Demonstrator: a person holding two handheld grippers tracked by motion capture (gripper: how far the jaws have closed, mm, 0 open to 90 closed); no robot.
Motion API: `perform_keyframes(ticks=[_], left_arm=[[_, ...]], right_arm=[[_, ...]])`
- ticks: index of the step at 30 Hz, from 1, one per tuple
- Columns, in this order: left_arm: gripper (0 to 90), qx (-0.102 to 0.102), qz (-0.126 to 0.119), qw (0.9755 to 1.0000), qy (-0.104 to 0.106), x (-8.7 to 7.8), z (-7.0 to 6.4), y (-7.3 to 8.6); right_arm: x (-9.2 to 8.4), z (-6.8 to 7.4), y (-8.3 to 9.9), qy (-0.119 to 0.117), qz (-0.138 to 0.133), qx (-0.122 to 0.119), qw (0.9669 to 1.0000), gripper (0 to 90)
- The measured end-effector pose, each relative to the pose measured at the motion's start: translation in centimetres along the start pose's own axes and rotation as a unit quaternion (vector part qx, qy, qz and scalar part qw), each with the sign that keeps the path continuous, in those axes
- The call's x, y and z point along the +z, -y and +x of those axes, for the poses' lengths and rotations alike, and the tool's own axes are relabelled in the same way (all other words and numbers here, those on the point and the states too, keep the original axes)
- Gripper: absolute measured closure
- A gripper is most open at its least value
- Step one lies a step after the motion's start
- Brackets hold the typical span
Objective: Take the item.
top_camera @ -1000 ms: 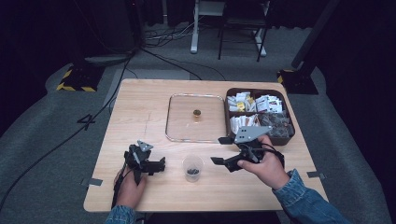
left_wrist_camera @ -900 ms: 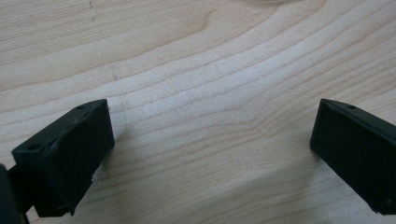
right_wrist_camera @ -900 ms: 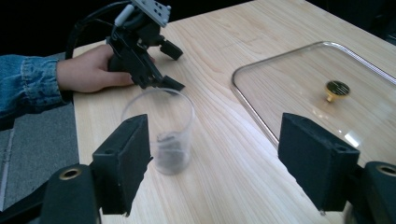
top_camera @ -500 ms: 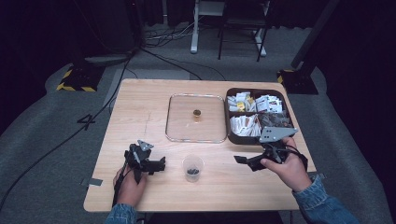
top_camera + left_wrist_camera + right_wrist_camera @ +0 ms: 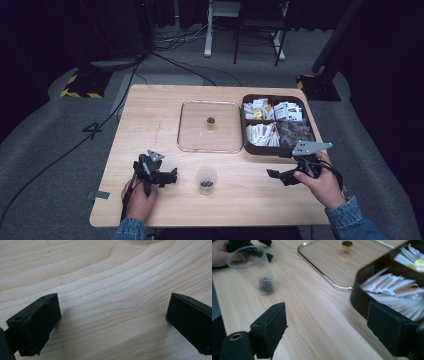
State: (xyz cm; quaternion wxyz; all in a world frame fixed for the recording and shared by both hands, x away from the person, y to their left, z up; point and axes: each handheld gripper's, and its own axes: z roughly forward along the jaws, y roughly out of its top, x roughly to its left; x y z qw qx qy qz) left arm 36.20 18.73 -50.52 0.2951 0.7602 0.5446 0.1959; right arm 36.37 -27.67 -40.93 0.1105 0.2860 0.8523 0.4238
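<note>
Both grippers stand wide open and empty: the left gripper point(image 5: 172, 176) at the cup's nine o'clock, the right gripper point(image 5: 274, 174), jaws just opened, at three. Tea seems already dropped in; closing the box point(image 5: 250, 145) with the glass lid point(image 5: 190, 125) likely remains. Clear plastic cup point(image 5: 206, 179), upright near the table's point(image 5: 150, 115) six o'clock edge, holds a dark clump.
</note>
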Motion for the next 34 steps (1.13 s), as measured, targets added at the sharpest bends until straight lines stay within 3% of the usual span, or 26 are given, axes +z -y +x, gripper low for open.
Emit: perform_keyframes(ticks=[9, 20, 23, 26, 34], left_arm=[[0.0, 0.000, 0.000, 1.0000, 0.000, 0.0, 0.0, 0.0], [0.0, 0.000, -0.001, 1.0000, 0.000, 0.0, 0.0, 0.0], [0.0, -0.001, 0.000, 1.0000, 0.000, 0.0, 0.0, 0.0], [0.0, 0.000, -0.001, 1.0000, 0.000, 0.0, 0.0, 0.0], [0.0, 0.001, -0.001, 1.0000, -0.001, 0.0, 0.0, 0.0]], right_arm=[[0.7, -1.9, 5.0, 0.031, 0.030, 0.039, 0.9983, 17.0], [2.2, -2.6, 8.9, 0.053, 0.042, 0.065, 0.9956, 16.9], [2.5, -2.5, 9.5, 0.064, 0.038, 0.061, 0.9954, 16.9], [2.7, -2.3, 9.8, 0.088, 0.038, 0.035, 0.9948, 15.1], [2.7, -2.3, 9.8, 0.087, 0.037, 0.036, 0.9949, 15.0]])
